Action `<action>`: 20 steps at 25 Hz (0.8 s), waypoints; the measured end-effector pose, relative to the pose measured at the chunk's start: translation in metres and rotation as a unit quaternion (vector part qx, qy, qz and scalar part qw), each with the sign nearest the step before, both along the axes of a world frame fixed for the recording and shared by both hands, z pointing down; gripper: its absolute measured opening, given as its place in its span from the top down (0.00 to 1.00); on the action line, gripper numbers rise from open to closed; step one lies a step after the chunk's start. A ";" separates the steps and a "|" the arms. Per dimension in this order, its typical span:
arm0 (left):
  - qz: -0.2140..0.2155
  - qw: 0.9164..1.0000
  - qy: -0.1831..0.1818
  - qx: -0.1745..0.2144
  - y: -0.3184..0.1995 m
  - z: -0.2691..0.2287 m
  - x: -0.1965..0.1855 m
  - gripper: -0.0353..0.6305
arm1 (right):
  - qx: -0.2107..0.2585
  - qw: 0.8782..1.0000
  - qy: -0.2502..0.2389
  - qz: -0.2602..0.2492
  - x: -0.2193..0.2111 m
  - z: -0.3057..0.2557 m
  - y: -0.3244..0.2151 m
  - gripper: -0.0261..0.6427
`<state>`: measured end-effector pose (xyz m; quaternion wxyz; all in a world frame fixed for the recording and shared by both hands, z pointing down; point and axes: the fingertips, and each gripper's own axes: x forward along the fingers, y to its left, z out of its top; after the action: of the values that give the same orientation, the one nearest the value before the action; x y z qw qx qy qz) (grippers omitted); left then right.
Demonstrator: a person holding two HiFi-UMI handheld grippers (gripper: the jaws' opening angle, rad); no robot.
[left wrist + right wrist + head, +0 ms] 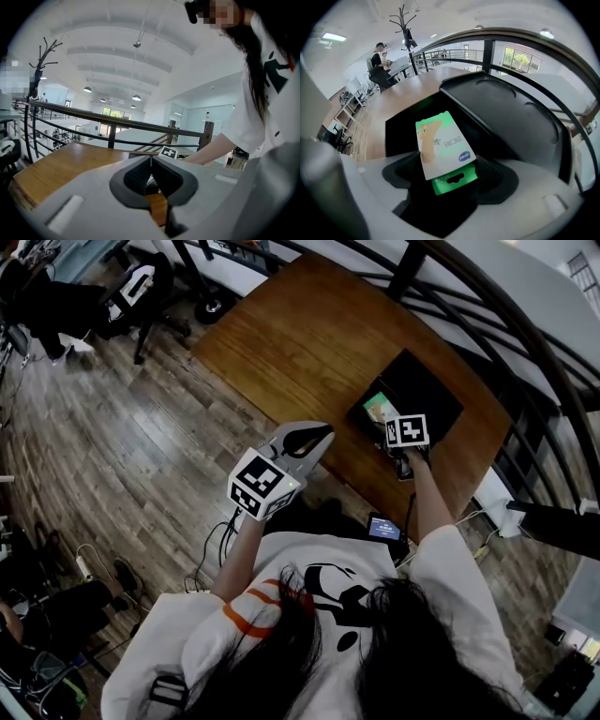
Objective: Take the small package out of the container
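Observation:
A small white-and-green package [378,409] lies in a black container [427,381] whose lid stands open, on the far right part of a wooden table [309,334]. My right gripper [394,427] points steeply down at it. In the right gripper view the package [443,143] lies lengthwise between the wide-spread jaws of my right gripper [449,171], green hang tab nearest the camera, and I see no pad pressing on it. My left gripper [323,437] hovers over the table's near edge, away from the container. Its jaws meet at the tips of my left gripper [150,161], with nothing between them.
A curved black railing [487,296] runs behind the table. A small device with a lit screen [385,528] sits near the person's lap. Office chairs [141,287] stand on the wood floor at far left. The container's moulded lid [511,117] rises to the right of the package.

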<state>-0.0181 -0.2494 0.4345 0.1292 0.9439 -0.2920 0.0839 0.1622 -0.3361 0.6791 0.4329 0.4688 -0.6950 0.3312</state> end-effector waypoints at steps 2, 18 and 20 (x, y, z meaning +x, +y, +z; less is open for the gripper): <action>0.000 1.000 0.000 0.000 0.000 0.000 -0.001 0.95 | 0.008 1.000 -0.006 0.001 -0.003 -0.005 0.000 0.37; 0.020 1.000 0.003 0.006 0.003 -0.004 -0.005 0.95 | 0.052 0.998 -0.044 -0.001 -0.018 -0.065 0.012 0.38; 0.024 1.000 0.003 0.006 0.004 -0.004 -0.006 0.95 | 0.060 0.997 -0.053 0.001 -0.022 -0.075 0.017 0.38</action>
<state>-0.0245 -0.2452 0.4301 0.1227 0.9516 -0.2696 0.0823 0.1398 -0.3194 0.6040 0.3661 0.4768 -0.7349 0.3139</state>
